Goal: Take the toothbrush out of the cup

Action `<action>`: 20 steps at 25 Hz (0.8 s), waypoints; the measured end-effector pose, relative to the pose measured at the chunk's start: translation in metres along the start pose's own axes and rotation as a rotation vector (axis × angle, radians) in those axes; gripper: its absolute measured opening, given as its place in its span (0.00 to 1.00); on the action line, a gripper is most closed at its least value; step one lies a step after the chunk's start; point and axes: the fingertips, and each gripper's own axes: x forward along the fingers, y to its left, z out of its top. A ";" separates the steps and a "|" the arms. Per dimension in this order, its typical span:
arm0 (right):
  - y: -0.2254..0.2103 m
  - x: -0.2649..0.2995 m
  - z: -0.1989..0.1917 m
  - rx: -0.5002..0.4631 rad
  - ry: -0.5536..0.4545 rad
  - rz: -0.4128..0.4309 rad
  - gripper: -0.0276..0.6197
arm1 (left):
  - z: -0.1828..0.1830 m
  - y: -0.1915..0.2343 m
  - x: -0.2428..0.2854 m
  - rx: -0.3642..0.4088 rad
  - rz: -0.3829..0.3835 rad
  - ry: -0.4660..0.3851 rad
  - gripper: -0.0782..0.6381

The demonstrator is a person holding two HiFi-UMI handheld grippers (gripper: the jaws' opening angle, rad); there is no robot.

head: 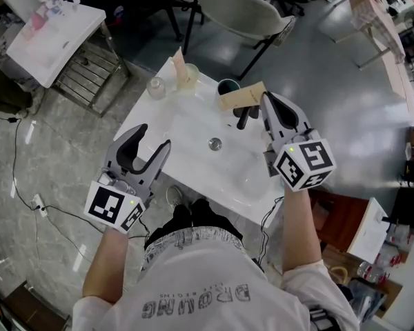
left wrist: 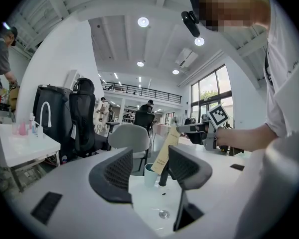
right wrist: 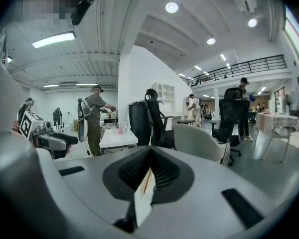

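Jaws pinch toothbrush [right wrist: 142, 199], right gripper view; cup [head: 228, 86] shows head view.

Our left gripper [head: 154, 138] is held low on the left, pointing level, its jaws wide apart with nothing between them. Our right gripper [head: 265, 101] is further ahead and tilted slightly down, its jaws pressed together on the toothbrush [head: 241, 95]. Our left forearm [head: 109, 264] and right forearm [head: 297, 234] are bare.
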 end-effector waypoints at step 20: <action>0.060 -0.018 -0.023 0.080 0.012 0.026 0.06 | 0.002 0.014 -0.036 0.015 -0.011 0.002 0.45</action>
